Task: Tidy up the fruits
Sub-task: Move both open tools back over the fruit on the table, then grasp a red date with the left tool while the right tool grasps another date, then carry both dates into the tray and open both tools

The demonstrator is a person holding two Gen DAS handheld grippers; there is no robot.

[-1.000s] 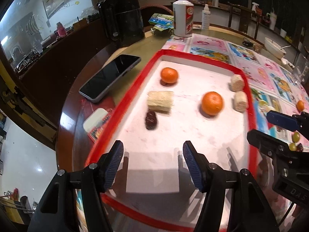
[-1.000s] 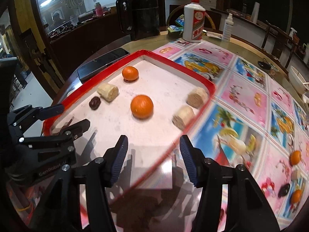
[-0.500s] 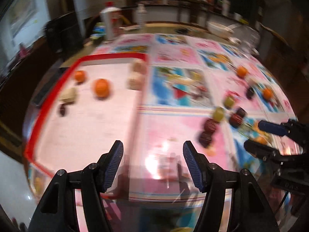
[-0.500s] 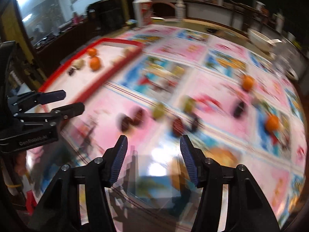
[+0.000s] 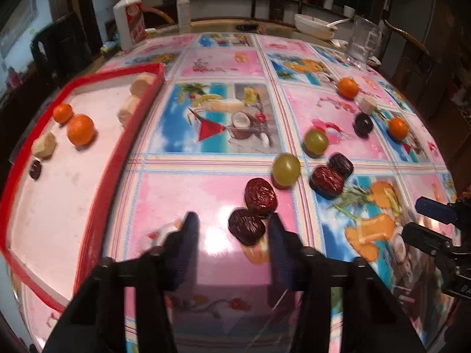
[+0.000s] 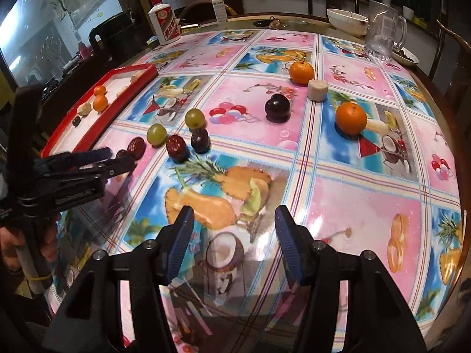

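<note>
My left gripper [image 5: 233,226] is open and low over the flowered tablecloth, with a wrinkled red date [image 5: 246,226] between its fingers and a second date [image 5: 260,197] just beyond. Two more dates [image 5: 326,178], two green grapes [image 5: 286,168], a dark plum [image 5: 363,123] and two oranges [image 5: 397,128] lie farther right. The red-rimmed tray [image 5: 123,135] at the left holds two oranges [image 5: 80,129], pale chunks and a dark date. My right gripper [image 6: 234,217] is open and empty over a pineapple picture, short of the fruit.
A white bottle [image 5: 129,23], a spray bottle [image 6: 219,7], a bowl [image 6: 347,20] and a glass mug [image 6: 382,29] stand along the far edge. A white chunk [image 6: 317,89] sits by the far orange. A person's hand [image 6: 17,244] grips the left tool's handle.
Both grippers swung right, away from the tray to the loose fruit on the cloth. The left one has come down around the nearest date. Both stay open.
</note>
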